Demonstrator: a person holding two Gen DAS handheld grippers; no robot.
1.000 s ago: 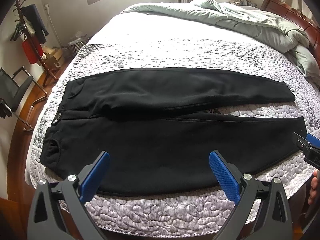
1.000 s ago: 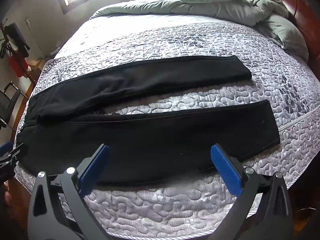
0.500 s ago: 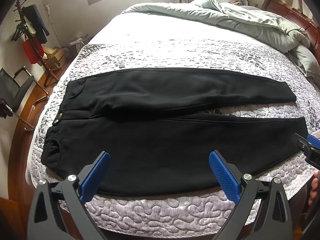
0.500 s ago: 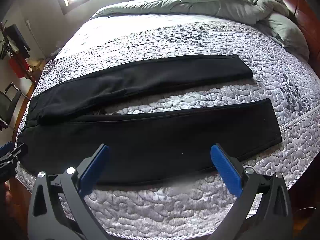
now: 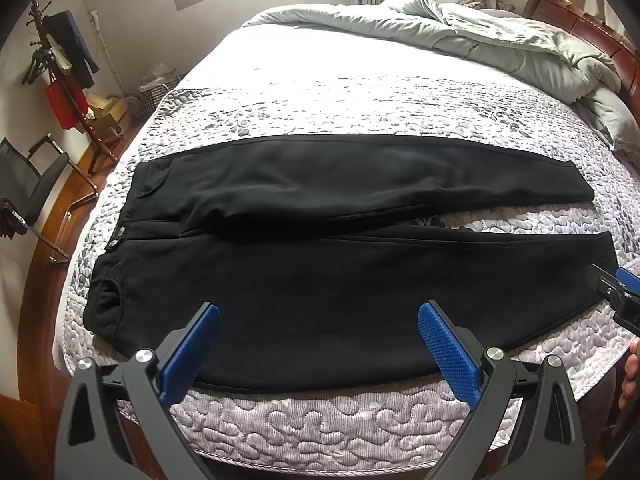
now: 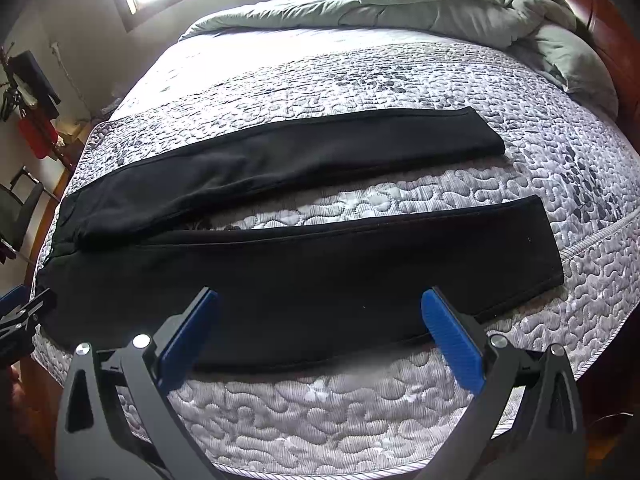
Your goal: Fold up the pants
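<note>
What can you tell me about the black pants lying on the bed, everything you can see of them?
The black pants look like thick, soft, matte fabric. They lie flat and unfolded across the grey quilted pebble-pattern bedspread, waistband toward the left with two small metal snaps, legs running right and spreading apart so a wedge of quilt shows between them. The nearer leg runs close along the bed's front edge. Both cuffs lie flat. The open left gripper and open right gripper hover near the pants; neither grips them.
</note>
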